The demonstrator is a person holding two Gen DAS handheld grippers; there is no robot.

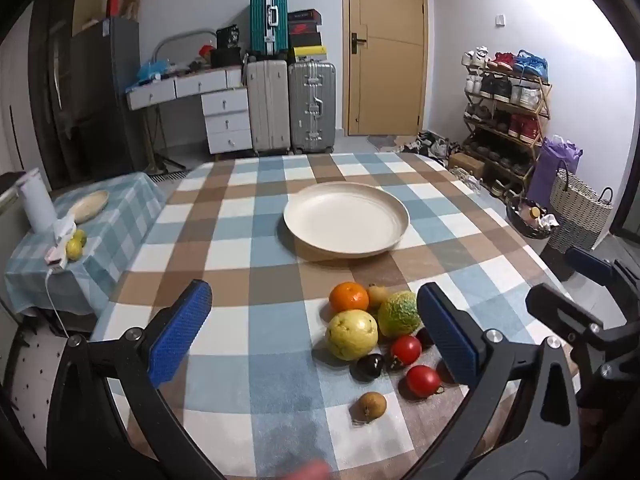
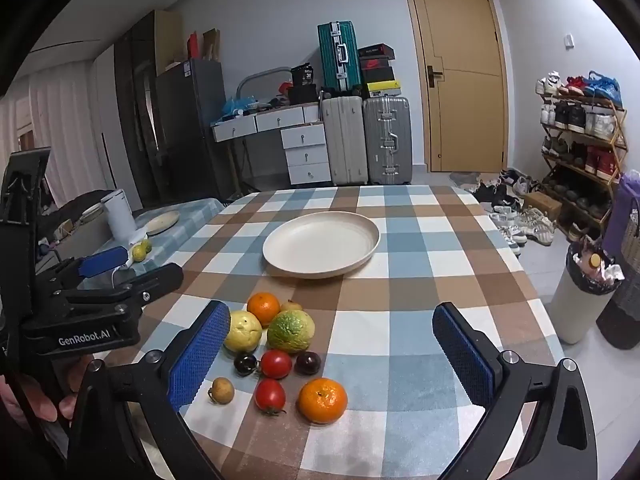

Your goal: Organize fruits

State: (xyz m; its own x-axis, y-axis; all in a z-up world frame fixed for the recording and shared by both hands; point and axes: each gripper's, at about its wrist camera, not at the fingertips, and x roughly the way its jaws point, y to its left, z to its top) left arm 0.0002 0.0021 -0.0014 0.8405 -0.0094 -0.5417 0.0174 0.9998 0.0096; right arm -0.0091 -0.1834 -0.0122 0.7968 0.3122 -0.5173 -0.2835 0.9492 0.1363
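Below, your left claw (image 1: 316,330) and right claw (image 2: 332,354) both hang spread wide and empty above the checked tabletop (image 2: 420,240). Between them the fruits (image 2: 280,344) lie clustered near the front edge: oranges, tomatoes, a yellow and a green fruit, dark plums. Beyond them sits the bare cream plate (image 2: 276,256).

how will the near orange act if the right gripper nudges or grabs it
The near orange looks round and sits free on the flat tablecloth, so a nudge would probably roll it. Its dimpled peel should grip the textured blue pads fairly well. It likely gives a little, so the right hand-held gripper, now open, should squeeze gently.
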